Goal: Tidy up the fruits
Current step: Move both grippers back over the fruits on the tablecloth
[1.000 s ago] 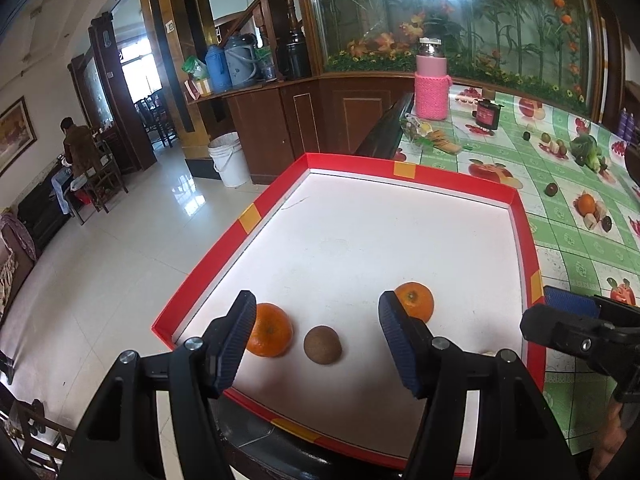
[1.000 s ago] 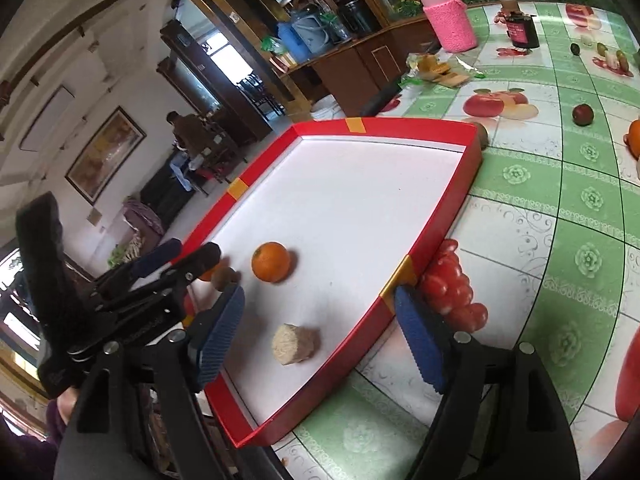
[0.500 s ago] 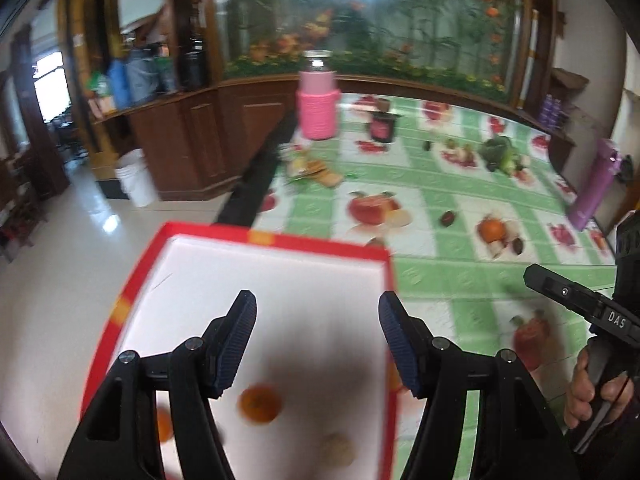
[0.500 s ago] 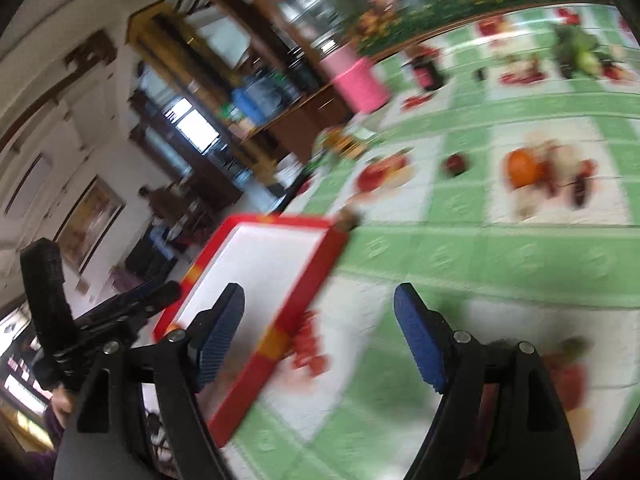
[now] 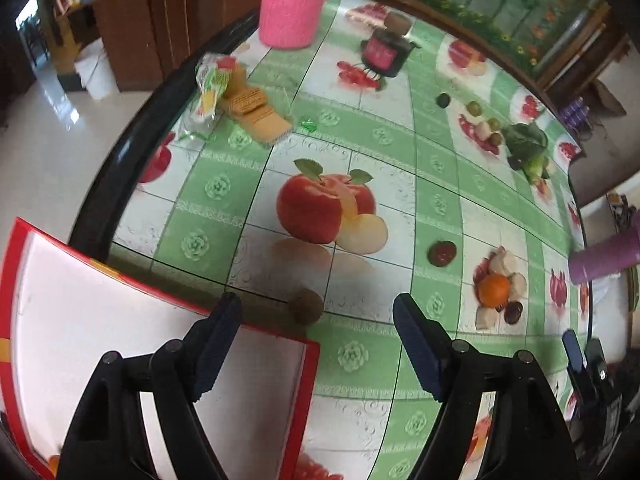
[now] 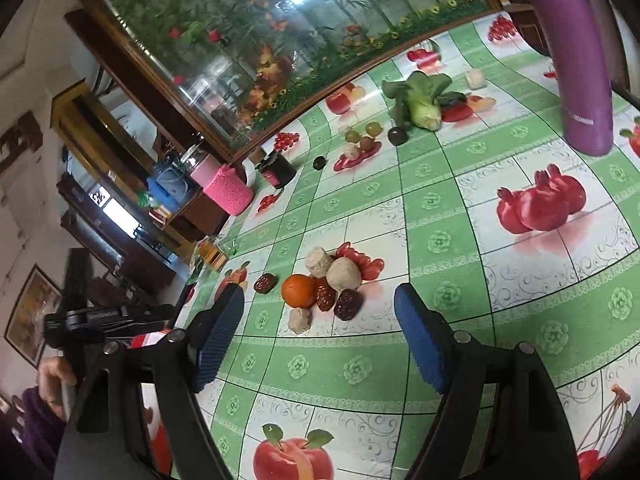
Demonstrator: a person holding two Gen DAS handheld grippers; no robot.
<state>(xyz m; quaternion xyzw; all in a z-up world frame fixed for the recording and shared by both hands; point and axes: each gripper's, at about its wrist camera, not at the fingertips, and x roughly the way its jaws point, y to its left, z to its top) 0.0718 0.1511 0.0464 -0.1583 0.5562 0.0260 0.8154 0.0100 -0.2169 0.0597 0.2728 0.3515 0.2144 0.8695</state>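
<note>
My left gripper (image 5: 318, 346) is open and empty above the far right corner of the red-rimmed white tray (image 5: 280, 334). A brown kiwi (image 5: 306, 306) lies on the tablecloth just beyond that rim, between the jaws. A dark red date (image 5: 441, 253) and an orange (image 5: 494, 290) lie further right. My right gripper (image 6: 318, 346) is open and empty, a short way before a pile: an orange (image 6: 298, 290), pale peeled pieces (image 6: 344, 273), dark red dates (image 6: 348, 304) and cherry tomatoes (image 6: 362, 260). The left gripper (image 6: 106, 314) shows at far left.
A pink knit-covered jar (image 5: 290, 8), a dark jar (image 5: 386, 50), biscuits (image 5: 256, 114) and a leafy vegetable (image 5: 526, 146) stand further back. A purple bottle (image 6: 576, 60) stands at the right. Grapes (image 6: 360, 136) lie at the back. The fruit-printed tablecloth (image 6: 440, 208) covers the table.
Both grippers have swung right, away from the tray and its fruit, toward the fruit on the tablecloth. Both stay open and empty.
</note>
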